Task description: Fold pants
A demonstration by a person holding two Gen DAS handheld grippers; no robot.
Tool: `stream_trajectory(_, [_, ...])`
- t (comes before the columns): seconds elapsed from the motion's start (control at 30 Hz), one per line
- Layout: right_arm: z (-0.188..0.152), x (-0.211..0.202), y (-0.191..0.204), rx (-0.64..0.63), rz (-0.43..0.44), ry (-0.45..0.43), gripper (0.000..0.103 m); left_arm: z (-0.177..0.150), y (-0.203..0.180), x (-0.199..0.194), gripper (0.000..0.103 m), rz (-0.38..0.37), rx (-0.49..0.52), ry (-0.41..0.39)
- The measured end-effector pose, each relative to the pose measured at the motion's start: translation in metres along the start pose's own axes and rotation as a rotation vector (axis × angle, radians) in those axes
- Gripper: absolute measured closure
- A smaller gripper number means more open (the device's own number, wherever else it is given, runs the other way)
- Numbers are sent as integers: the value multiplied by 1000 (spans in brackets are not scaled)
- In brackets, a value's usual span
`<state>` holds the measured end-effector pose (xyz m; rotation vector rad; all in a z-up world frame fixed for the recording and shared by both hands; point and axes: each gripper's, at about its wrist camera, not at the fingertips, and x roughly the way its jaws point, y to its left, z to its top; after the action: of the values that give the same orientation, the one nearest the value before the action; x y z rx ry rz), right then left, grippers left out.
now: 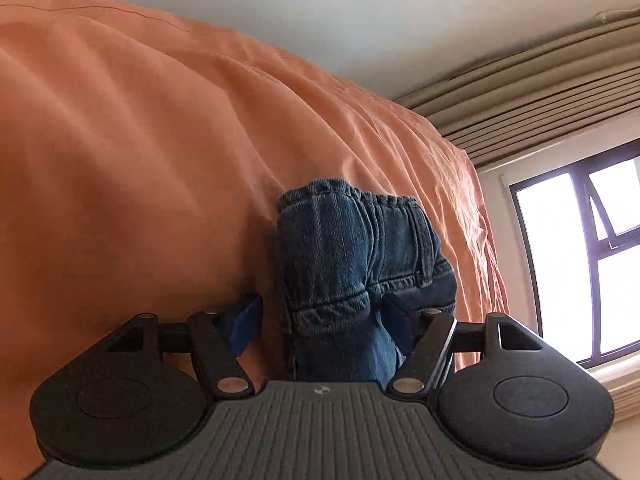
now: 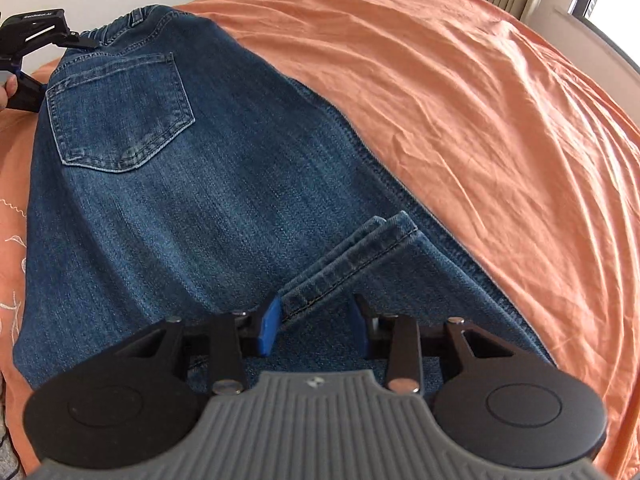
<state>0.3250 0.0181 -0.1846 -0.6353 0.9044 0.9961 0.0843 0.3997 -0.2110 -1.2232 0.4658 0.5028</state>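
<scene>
Jeans [image 2: 168,184] are lying on the orange bed [image 2: 480,100]; left gripper [image 1: 324,320] spread apart around the waistband [image 1: 360,204], right gripper [image 2: 316,320] clamping the hems [image 2: 352,256].

I see an orange bedsheet [image 2: 480,92] spread over the bed, creased in long wrinkles toward its far right edge. Near the left edge it carries pale embroidered stitching [image 2: 12,240]. Beyond the bed stands a plain white wall [image 1: 360,20]. Beige curtains [image 1: 540,92] hang far right, beside a dark-framed window [image 1: 580,264] bright with daylight.

Two close wrist views over shared jeans [image 2: 168,184], bedspread [image 2: 480,100]
</scene>
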Motion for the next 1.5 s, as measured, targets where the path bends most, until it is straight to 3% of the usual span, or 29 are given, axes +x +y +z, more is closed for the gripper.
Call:
stream_trajectory(0.23, [-3, 8, 0, -7, 20, 2, 69, 3, -19, 27, 27, 68, 132, -29])
stream_trajectory(0.33, [-4, 7, 0, 9, 25, -2, 69, -1, -29, 27, 47, 101, 163, -51])
stream_trajectory(0.4, [-3, 6, 2, 8, 18, 1, 69, -3, -40, 20, 71, 115, 191, -70])
stream_trajectory(0.57, [0, 5, 7, 24, -13, 15, 69, -20, -83, -19, 81, 66, 295, -164])
stream_trajectory(0.67, [3, -3, 6, 71, -22, -1, 69, -43, -125, -42, 82, 25, 408, -209])
stream_trajectory(0.77, [-1, -31, 3, 136, -30, -88, 69, -77, -167, -65, 83, -23, 536, -230])
stream_trajectory(0.97, [-28, -90, -6, 290, -63, -198, 68, -174, -231, -80, 83, -47, 844, -269])
stream_trajectory(1.17, [-77, -125, -6, 372, -118, -234, 68, -279, -252, -51, 83, -29, 1143, -182])
stream_trajectory(1.27, [-105, -132, -7, 408, -153, -225, 68, -327, -249, -30, 82, -4, 1270, -67])
stream_trajectory(1.37, [-133, -134, -8, 437, -154, -224, 68, -364, -237, -11, 80, 46, 1339, 85])
stream_trajectory(1.5, [-160, -135, -6, 457, -154, -224, 68, -380, -226, -5, 64, 85, 1354, 189])
